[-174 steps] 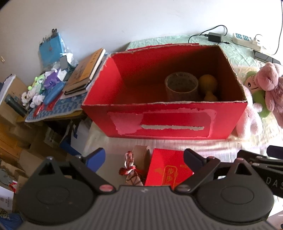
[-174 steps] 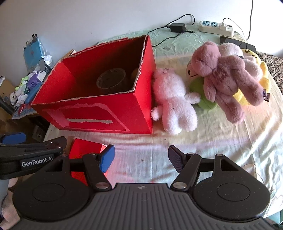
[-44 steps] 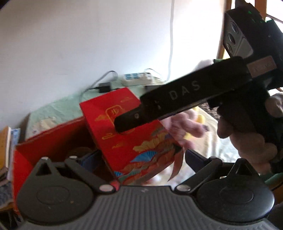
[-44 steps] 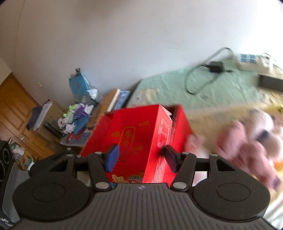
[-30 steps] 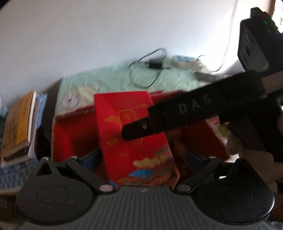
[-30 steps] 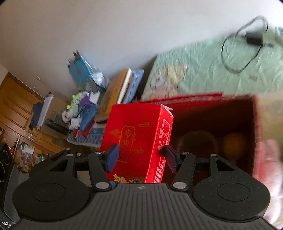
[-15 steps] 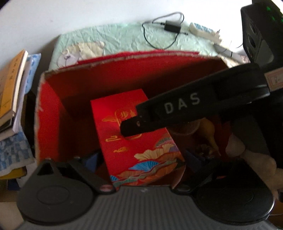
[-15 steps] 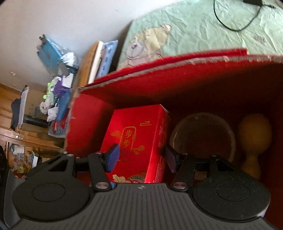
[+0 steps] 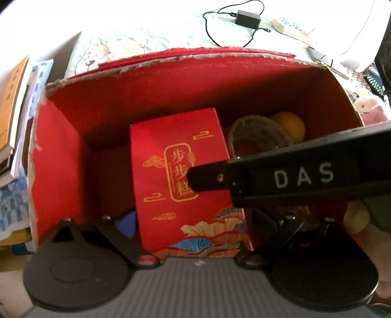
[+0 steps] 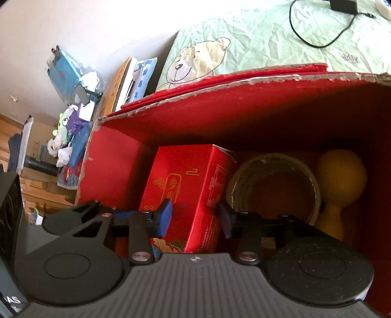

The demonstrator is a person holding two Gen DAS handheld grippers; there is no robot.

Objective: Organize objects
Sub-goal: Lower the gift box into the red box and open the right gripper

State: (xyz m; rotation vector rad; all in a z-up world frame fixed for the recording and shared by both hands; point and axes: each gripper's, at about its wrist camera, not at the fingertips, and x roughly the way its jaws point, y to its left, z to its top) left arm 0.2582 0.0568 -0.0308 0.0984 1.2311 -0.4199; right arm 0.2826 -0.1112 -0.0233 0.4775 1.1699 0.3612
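Note:
A small red gift box [image 9: 180, 176] with gold characters stands inside the big open red carton [image 9: 171, 80], left of a tape roll [image 9: 256, 139] and a yellow gourd [image 9: 290, 124]. Both grippers are down in the carton. My left gripper [image 9: 193, 225] has its jaws on the gift box's two sides near its base. My right gripper [image 10: 195, 215] is closed on the same gift box [image 10: 185, 195], blue pads on its front and side. The right gripper's black body [image 9: 293, 176] crosses the left wrist view. The carton [image 10: 244, 107], tape roll [image 10: 271, 188] and gourd [image 10: 342, 181] show in the right wrist view.
Books [image 9: 12, 107] and small clutter [image 10: 70, 122] lie on a side table left of the carton. A green bear-print sheet [image 10: 244, 36], a charger cable [image 9: 244, 17] and a power strip [image 9: 290, 27] lie behind it. A plush toy [image 9: 369, 107] sits to the right.
Both grippers have carried the gift box from above the carton down into it, to the left of the tape roll. It now sits deeper than half a second ago.

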